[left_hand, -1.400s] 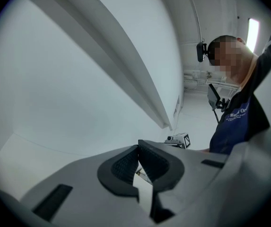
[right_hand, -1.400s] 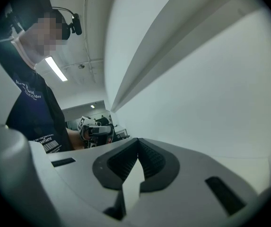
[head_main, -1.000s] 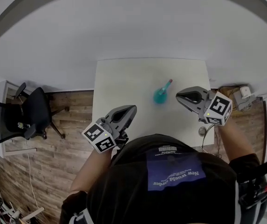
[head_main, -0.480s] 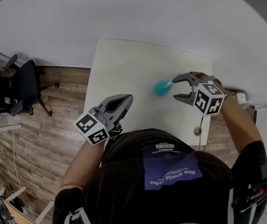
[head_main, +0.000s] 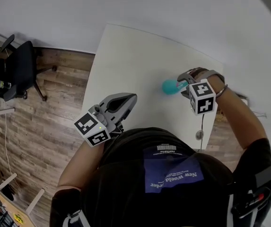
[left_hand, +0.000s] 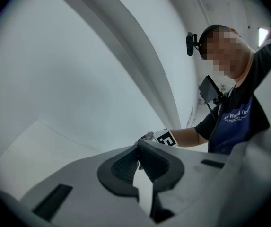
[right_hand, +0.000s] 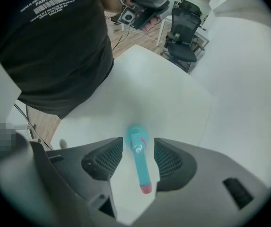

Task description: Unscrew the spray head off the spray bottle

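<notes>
A teal spray bottle point(head_main: 169, 86) stands on the white table point(head_main: 126, 60), right of the middle. In the right gripper view I look down on its teal spray head point(right_hand: 140, 160) with a pink nozzle tip point(right_hand: 145, 188). My right gripper point(head_main: 181, 83) point(right_hand: 136, 156) is open and straddles the spray head, with a gap on each side of it. My left gripper point(head_main: 127, 101) point(left_hand: 139, 161) is shut on nothing and hovers over the table's near left part, well apart from the bottle.
A black office chair point(head_main: 10, 70) stands on the wooden floor point(head_main: 40, 126) left of the table. A cable with a small round fitting point(head_main: 199, 135) hangs by the table's near right corner. A white wall runs behind the table's far edge.
My right gripper has swung in from the right of the bottle, opened its jaws and come down around the spray head. The left gripper has hardly moved.
</notes>
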The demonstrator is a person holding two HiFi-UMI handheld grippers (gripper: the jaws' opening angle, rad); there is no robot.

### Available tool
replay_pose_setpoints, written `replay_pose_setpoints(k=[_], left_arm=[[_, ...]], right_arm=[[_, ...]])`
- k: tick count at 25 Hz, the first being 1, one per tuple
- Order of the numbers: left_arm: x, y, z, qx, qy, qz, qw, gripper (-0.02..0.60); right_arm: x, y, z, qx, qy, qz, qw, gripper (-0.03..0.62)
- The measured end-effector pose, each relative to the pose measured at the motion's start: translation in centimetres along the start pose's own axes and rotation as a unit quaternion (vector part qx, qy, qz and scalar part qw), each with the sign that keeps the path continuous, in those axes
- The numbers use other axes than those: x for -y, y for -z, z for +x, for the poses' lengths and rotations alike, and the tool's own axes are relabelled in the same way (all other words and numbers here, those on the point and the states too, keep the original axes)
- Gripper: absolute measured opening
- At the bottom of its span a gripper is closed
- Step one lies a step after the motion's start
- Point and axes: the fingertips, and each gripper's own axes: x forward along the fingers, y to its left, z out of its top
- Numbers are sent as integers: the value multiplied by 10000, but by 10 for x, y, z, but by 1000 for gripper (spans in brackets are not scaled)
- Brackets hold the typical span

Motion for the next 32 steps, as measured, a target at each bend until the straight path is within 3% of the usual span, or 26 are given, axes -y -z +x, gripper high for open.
replay_pose_setpoints(k=[7, 14, 17, 32], left_arm=[[-7, 4, 3, -4, 24, -157, 9999, 3], [-12, 6, 4, -30, 56, -233, 9997, 4], [-13, 7, 5, -44, 57, -239, 9997, 3], [-12, 9, 7, -78, 86, -261, 9996, 3]], right_arm=[[-7, 0, 17, -78, -268, -76, 9996, 198], [-6, 3, 33, -145, -280, -85, 9995, 195], [-3, 3, 33, -112, -177, -109, 9997, 126], [-6, 0, 35, -133, -313, -114, 9994, 124]])
